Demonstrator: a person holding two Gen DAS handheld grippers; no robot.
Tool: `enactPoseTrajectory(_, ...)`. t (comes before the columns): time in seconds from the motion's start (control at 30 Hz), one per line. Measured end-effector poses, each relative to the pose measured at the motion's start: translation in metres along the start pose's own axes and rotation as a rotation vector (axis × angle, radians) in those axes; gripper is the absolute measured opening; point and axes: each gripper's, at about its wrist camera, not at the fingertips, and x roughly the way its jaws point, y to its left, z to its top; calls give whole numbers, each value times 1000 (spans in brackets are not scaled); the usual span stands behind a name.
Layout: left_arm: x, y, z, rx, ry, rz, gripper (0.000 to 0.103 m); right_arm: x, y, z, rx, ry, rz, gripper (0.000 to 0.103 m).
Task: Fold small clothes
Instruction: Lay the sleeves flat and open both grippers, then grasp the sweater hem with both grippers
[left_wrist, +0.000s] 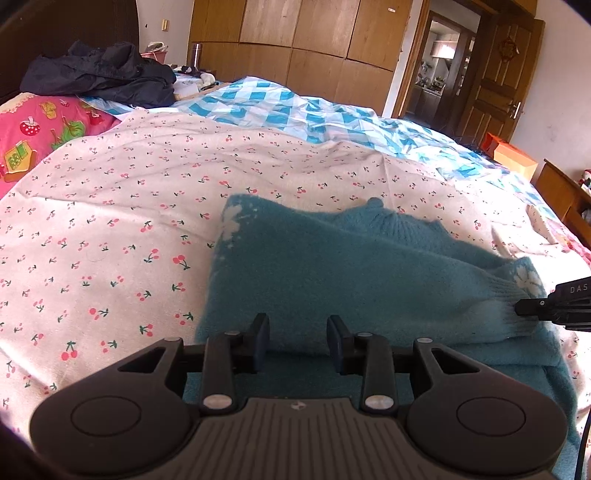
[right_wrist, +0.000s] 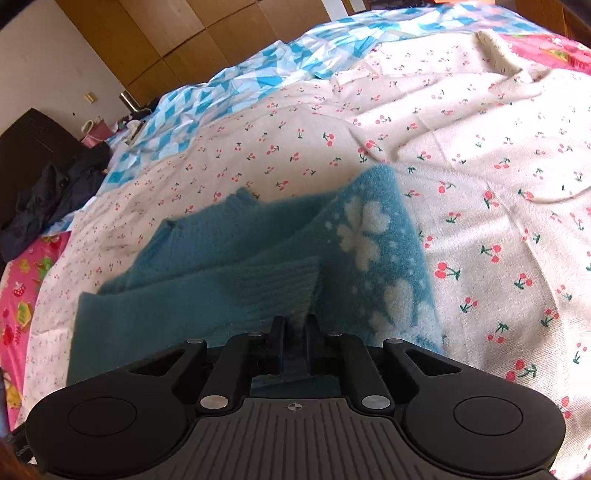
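Lying half-folded: fuzzy teal sweater (left_wrist: 332, 266), white flower motifs, ribbed cuff.

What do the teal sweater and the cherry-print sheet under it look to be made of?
Teal sweater: looks like fuzzy knit, probably wool or acrylic; the surface is napped and the cuff ribbed, with white flowers knitted in. Cherry-print sheet: seems a thin matte woven cotton, creasing in soft shallow folds. Fibre content cannot be confirmed for either.

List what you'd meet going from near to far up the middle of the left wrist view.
Left gripper → teal sweater → cherry-print sheet → blue checked quilt → wooden wardrobe.
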Motion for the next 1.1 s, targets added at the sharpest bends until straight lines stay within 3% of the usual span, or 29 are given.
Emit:
enactPoseTrajectory(0.17, 18, 9, -9, -1, 116, 40, 40, 12, 9, -1, -69, 29, -94, 12)
enactPoseTrajectory(0.23, 8, 10, -13, -4, 98, 29, 40, 6, 15, -1, -85, 19, -106, 18)
enactPoseTrajectory(0.47, -22, 16, -19, -14, 47, 17, 40, -33, 39, -11, -168, -110, -97, 18)
enactPoseTrajectory(0.6, -26, 22, -22, -23, 45, 30, 40, -32, 56, -17, -220, -133, -47, 18)
enactPoseTrajectory(0.7, -28, 27, -26, -33, 57, 29, 40, -19, 63, -19, -253, -106, -47, 18)
enactPoseTrajectory(0.8, -31, 30, -32, -21, 71, 26, 40, 8, 53, -20, -219, -10, -120, 17)
enactPoseTrajectory(0.9, -35, 30, -35, -7, 78, 24, 40, 6, 39, -23, -151, -7, -90, 16)
enactPoseTrajectory(1.1, -46, 32, -36, -10, 76, 22, 40, -3, 34, -21, -156, 0, -105, 17)
